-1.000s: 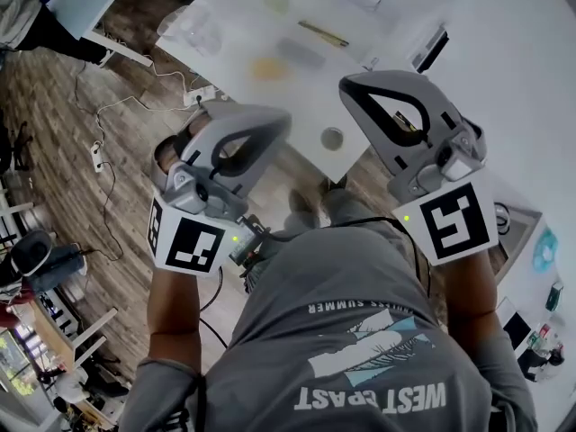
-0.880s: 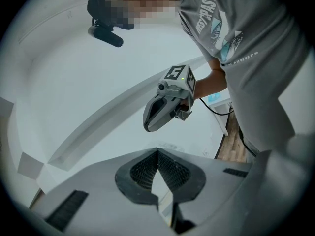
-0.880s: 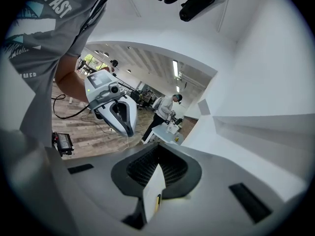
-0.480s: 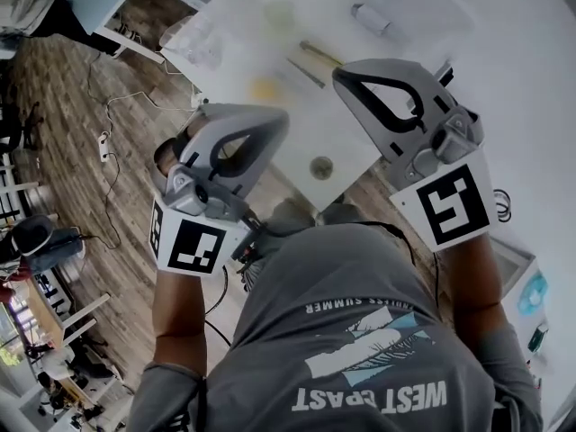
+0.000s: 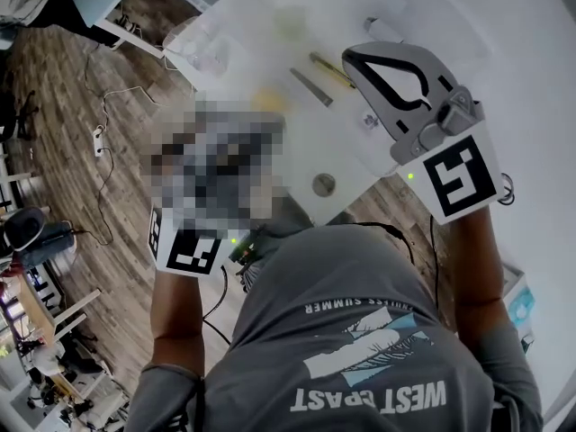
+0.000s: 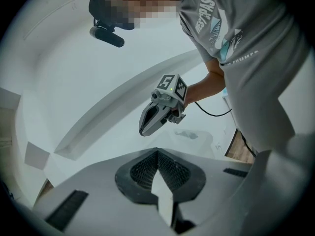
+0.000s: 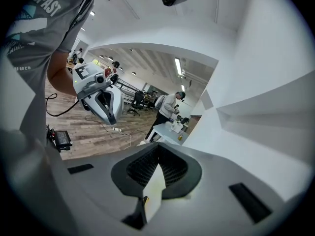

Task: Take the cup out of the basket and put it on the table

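I cannot make out a cup or a basket in any view. My right gripper is over the near edge of the white table, its jaws shut and empty; the right gripper view shows the pads meeting at the tip. My left gripper is also shut with nothing in it. In the head view only its marker cube shows, over the wooden floor left of the table. Each gripper appears in the other's view, the left gripper and the right gripper, both held in the air.
On the table lie a small round disc, a thin stick, a grey strip, a pale bottle-like thing and a clear container. Cables and a power strip lie on the floor. A person stands at a far desk.
Both grippers have moved forward toward the table. The right one has gone from beside the table's corner to over its top. Both stay shut.
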A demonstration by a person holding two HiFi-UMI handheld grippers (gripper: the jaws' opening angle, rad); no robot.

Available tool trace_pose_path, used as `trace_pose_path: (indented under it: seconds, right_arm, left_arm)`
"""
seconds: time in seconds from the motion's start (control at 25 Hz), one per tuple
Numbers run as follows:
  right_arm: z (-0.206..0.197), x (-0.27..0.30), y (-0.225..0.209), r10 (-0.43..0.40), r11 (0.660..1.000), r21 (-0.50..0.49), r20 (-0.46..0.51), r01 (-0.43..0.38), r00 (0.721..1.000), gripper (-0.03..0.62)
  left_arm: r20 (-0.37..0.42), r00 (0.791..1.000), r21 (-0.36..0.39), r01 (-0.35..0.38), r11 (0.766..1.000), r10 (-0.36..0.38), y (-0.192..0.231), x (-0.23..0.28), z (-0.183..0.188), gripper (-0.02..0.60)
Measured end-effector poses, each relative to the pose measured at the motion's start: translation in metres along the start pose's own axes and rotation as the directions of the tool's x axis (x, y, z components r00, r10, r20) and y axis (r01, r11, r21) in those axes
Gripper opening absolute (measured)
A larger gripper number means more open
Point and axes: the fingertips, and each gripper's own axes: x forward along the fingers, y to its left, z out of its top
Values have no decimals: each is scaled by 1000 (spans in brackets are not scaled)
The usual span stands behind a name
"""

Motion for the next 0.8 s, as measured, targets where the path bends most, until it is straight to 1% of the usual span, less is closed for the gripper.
trace_pose_path:
  seconds: [0.16, 0.28, 0.44, 0.52, 0.6, 0.8]
  right_arm:
    - [-15, 29, -16, 3, 1000, 20, -53, -2, 999, 11]
    - [-35, 57, -28, 19, 999, 32, -95, -16, 995, 11]
    - [-66, 100, -38, 68, 996, 64, -167, -58, 984, 11]
    - [-82, 123, -37, 111, 992, 83, -207, -96, 972, 18]
    - [-101, 146, -33, 157, 986, 98, -246, -136, 956, 58]
    - [-148, 198, -26, 245, 969, 119, -332, -217, 911, 87]
  left_arm:
    - [17, 1000, -21, 6, 1000, -5, 16, 6, -23, 8]
    - [34, 999, -41, 2, 999, -1, 29, 15, -42, 8]
    - [41, 999, -59, 4, 998, -2, 45, 22, -63, 8]
    - [39, 999, -73, 8, 997, -5, 50, 23, -73, 8]
    - [35, 999, -87, 13, 996, -10, 53, 23, -84, 8]
    - [25, 1000, -120, 19, 993, -16, 59, 24, -108, 8]
